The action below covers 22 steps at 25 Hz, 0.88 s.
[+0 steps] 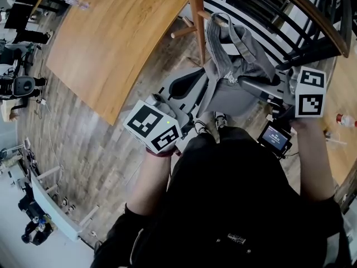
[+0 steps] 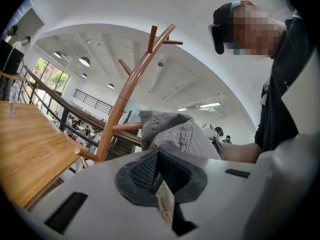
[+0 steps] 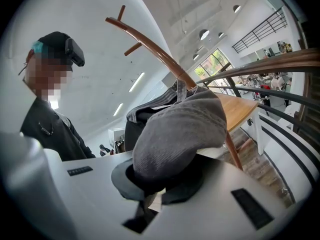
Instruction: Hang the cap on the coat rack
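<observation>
We hold 2 tools. Our right tool [image 3: 159, 186] is clenched on the 1 grey cap [image 1: 237, 66], just beside the 1 wooden coat rack [image 1: 196, 15]. Our left tool [image 2: 158, 159] is clenched on nothing.

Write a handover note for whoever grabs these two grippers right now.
Right gripper: shut on the brim of the grey cap.
Left gripper: shut, empty, close to the cap.
Position: the cap is held up against the wooden coat rack, its back end by a peg. Whether it has caught the peg cannot be told.
Done: cap brought to the rack.
Left: seat it over a peg, open the right jaws, draw back.
</observation>
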Each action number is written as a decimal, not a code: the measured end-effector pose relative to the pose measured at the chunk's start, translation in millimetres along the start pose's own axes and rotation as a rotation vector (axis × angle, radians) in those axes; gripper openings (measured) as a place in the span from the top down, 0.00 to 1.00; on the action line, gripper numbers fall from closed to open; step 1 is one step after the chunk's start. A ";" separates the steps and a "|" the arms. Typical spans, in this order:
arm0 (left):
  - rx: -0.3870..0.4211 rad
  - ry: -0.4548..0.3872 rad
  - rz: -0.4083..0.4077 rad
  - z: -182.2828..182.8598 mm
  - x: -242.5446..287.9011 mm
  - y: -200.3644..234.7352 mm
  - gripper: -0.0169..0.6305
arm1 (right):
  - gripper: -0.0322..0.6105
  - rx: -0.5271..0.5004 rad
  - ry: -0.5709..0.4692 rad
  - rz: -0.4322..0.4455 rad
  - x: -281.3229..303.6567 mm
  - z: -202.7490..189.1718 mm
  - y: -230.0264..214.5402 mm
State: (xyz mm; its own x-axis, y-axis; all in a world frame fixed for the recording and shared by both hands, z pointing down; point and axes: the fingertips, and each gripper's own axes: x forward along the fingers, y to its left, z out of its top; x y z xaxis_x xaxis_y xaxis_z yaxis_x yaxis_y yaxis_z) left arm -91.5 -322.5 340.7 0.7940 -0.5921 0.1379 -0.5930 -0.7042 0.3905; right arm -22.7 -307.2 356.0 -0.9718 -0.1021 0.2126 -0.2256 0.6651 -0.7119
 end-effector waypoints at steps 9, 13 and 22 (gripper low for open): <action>0.020 -0.011 0.028 0.9 -1.6 -0.9 0.97 | 0.91 -0.005 0.003 0.021 2.1 1.7 -4.0; 0.017 0.003 0.046 -7.2 -2.4 -2.0 0.97 | 0.91 0.000 0.014 0.028 2.3 -3.1 -7.0; 0.036 0.013 0.069 -10.2 -7.9 -12.2 0.97 | 0.91 0.014 0.028 0.052 2.3 -5.0 -6.8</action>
State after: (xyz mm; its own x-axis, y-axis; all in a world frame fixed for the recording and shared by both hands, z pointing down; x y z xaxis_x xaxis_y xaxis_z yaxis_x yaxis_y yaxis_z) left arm -89.2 -305.3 344.0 0.7526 -0.6348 0.1749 -0.6506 -0.6757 0.3466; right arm -23.1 -308.2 364.7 -0.9800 -0.0469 0.1935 -0.1760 0.6581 -0.7320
